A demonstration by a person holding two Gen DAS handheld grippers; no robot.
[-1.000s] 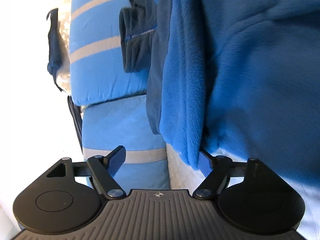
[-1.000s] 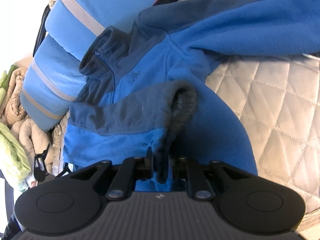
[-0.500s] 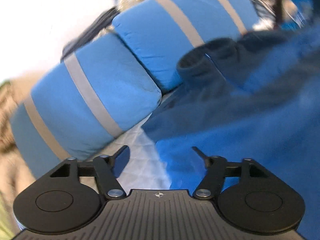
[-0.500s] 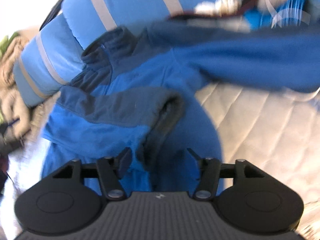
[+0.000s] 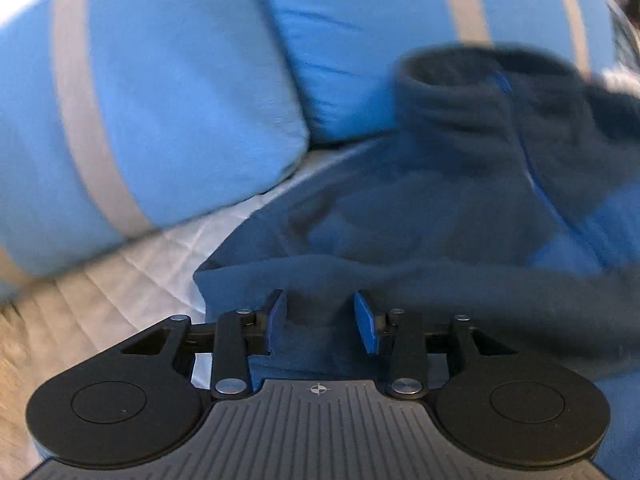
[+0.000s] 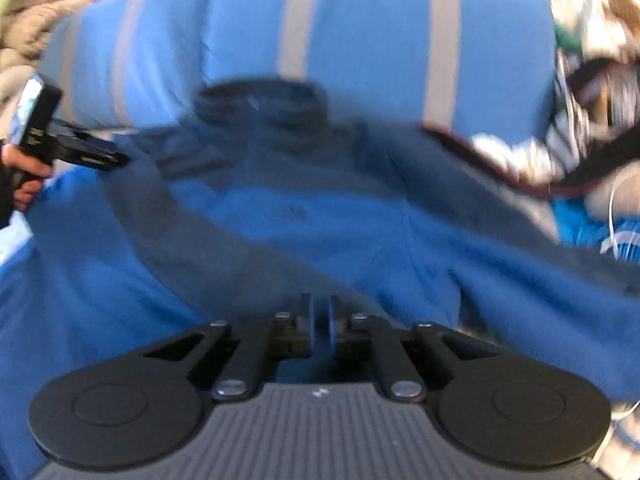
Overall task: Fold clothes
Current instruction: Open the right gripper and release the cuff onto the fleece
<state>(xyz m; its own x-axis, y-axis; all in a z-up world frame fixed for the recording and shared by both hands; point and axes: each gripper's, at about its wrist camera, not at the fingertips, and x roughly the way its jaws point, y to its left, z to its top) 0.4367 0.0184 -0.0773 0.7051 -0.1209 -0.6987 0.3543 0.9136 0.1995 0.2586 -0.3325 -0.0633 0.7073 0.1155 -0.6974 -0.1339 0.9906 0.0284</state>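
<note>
Your fleece (image 5: 460, 216) lies spread on the quilt (image 5: 132, 276), its dark collar (image 5: 452, 92) up against the two blue pillows (image 5: 160, 92) with grey stripes. In the right wrist view the fleece (image 6: 304, 216) fills the middle, collar (image 6: 264, 100) toward the pillows (image 6: 372, 40), one sleeve running off to the right.

Your left tool (image 5: 320, 320) has its jaws part way apart and closing; a dark fold of the fleece sits between the blue pads (image 5: 366, 322), which do not press on it. The same tool (image 6: 80, 152) shows at the left edge of the right wrist view, held in your hand (image 6: 24, 168) at the fleece's shoulder.

Your right tool (image 6: 319, 316) is narrow, jaws almost together. Blue shows in the slit between the fingers, but the picture is too blurred to tell whether fleece is pinched there.

A heap of other clothes (image 6: 592, 92) lies to the right of the pillows, and beige and green bedding (image 6: 36, 8) to their left.
</note>
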